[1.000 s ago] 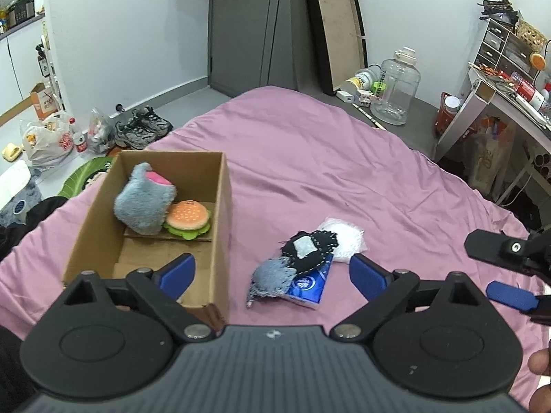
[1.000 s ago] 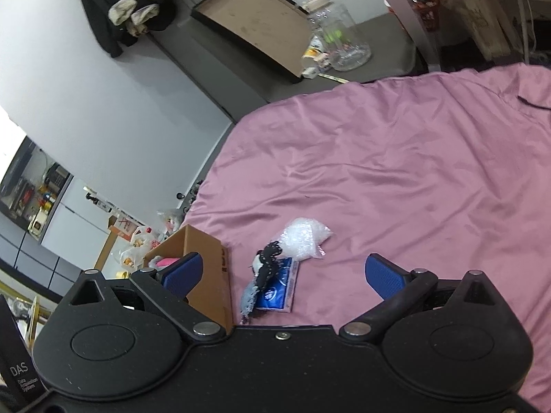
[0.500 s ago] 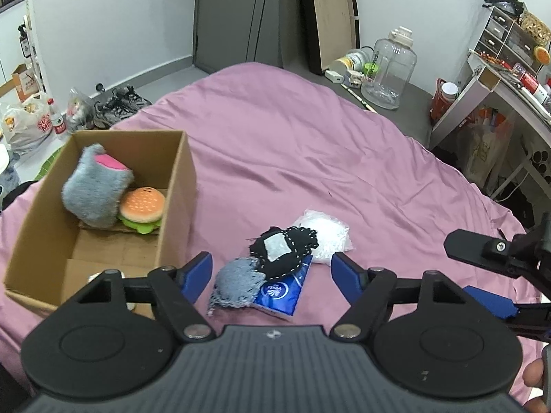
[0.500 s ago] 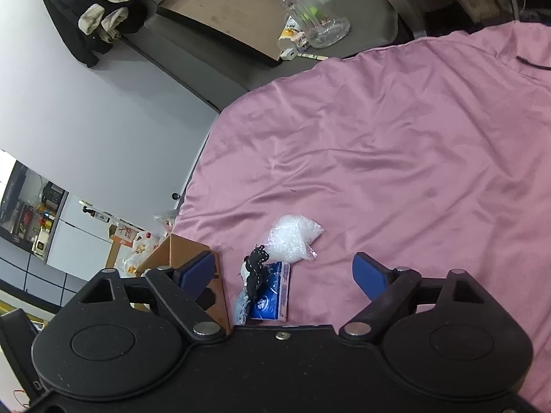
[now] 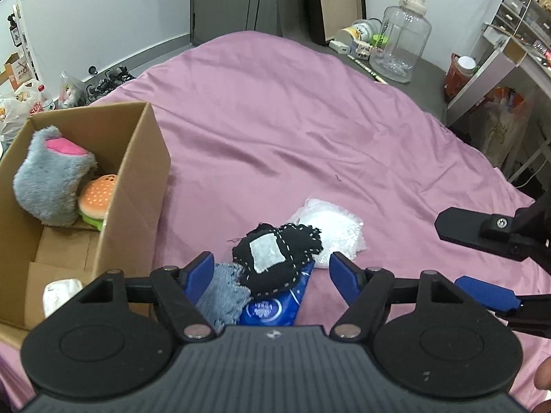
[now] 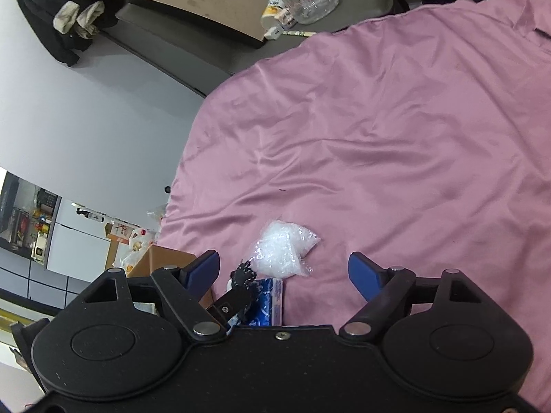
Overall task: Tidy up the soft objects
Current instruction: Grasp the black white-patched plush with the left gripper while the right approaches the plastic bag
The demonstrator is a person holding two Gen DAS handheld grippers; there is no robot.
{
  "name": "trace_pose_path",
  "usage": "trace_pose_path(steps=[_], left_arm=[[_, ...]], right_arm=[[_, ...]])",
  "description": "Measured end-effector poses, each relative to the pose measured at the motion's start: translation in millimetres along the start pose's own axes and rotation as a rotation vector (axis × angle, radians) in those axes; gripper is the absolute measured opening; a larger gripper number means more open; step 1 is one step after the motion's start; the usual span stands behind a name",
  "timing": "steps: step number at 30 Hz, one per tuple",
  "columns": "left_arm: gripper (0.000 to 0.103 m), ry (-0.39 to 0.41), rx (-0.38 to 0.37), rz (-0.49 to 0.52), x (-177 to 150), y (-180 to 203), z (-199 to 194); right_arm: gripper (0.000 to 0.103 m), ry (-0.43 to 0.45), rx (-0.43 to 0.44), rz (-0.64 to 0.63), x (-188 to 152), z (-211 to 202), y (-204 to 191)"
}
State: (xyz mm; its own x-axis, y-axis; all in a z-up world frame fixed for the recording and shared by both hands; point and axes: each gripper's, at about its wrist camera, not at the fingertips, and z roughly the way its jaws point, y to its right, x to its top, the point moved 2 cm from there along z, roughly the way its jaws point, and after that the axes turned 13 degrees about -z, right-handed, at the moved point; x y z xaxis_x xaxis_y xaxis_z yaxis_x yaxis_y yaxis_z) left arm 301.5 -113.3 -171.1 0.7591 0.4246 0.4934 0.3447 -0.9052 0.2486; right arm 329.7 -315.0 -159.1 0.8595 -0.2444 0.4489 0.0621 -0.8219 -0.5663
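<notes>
Pouch (image 5: 277,263) between left gripper's (image 5: 272,277) closing jaws.

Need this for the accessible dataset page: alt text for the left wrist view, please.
The left gripper, jaws closing, hangs over a small pile on a pink bedspread: a black stitched pouch, a grey cloth, a blue tissue pack and a white bag. A cardboard box to the left holds a grey plush and a burger toy.
</notes>
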Motion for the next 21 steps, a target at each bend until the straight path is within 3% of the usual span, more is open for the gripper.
trace_pose_path(steps=[7, 11, 12, 21], left_arm=[[0.067, -0.027, 0.015, -0.001, 4, 1, 25], [0.043, -0.038, 0.015, -0.012, 6, -2, 33], [0.041, -0.038, 0.008, -0.018, 7, -3, 33], [0.041, -0.018, -0.036, -0.036, 21, -4, 22]], right_arm=[[0.081, -0.036, 0.004, -0.003, 5, 25, 4], [0.081, -0.063, 0.005, -0.009, 6, 41, 5], [0.081, -0.070, 0.007, -0.010, 6, 45, 6], [0.080, -0.103, 0.021, -0.030, 14, 72, 2]])
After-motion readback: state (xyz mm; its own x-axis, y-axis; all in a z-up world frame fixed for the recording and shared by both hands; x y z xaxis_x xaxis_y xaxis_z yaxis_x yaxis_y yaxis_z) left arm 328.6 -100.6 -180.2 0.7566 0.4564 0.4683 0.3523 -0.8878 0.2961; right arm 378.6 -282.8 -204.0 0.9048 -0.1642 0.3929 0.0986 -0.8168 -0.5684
